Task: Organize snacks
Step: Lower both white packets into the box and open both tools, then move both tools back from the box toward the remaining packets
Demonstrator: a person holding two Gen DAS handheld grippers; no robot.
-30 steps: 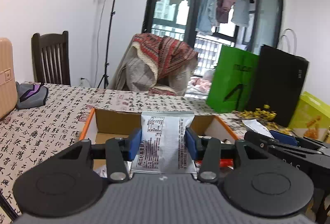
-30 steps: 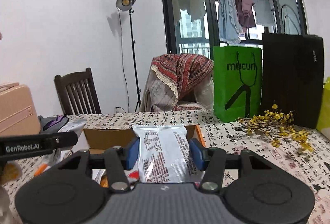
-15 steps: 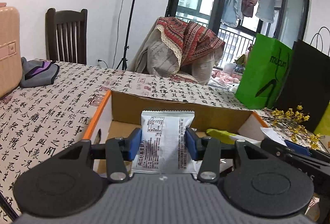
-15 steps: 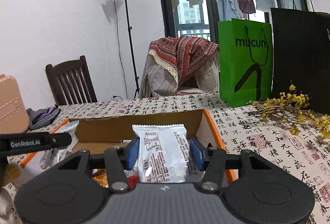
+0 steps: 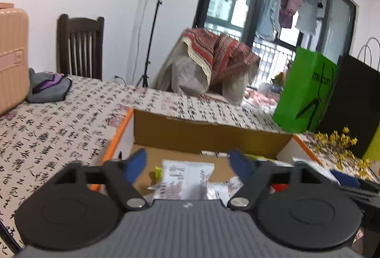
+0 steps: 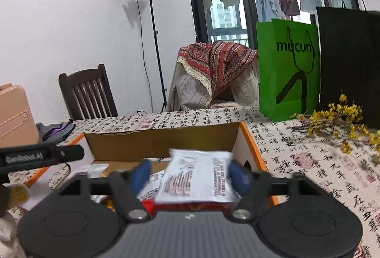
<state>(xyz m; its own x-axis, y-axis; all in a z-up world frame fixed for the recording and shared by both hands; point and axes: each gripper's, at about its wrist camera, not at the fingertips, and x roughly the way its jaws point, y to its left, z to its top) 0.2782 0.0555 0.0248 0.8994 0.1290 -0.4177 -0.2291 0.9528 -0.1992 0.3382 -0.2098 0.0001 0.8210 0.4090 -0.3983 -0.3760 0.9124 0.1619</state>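
An open cardboard box with orange edges (image 5: 209,137) (image 6: 163,143) sits on the table and holds several snack packets. In the left wrist view my left gripper (image 5: 187,163) is open above the box, and a white printed snack packet (image 5: 185,178) lies loose below it, inside the box. In the right wrist view my right gripper (image 6: 190,172) is open wide, and a second white printed packet (image 6: 197,177) sits tilted and blurred between the jaws, free of the left pad. A red packet (image 6: 190,207) lies under it.
The table carries a calligraphy-print cloth (image 5: 59,127). A green paper bag (image 6: 288,68), a black bag (image 6: 349,63) and yellow flowers (image 6: 339,118) stand at the right. A pink suitcase (image 5: 11,56) and a grey pouch (image 5: 47,89) are at the left. Chairs stand behind.
Both grippers have opened and let go of their white packets over the box. The left packet has dropped into the box; the right one is tilting out of the jaws.
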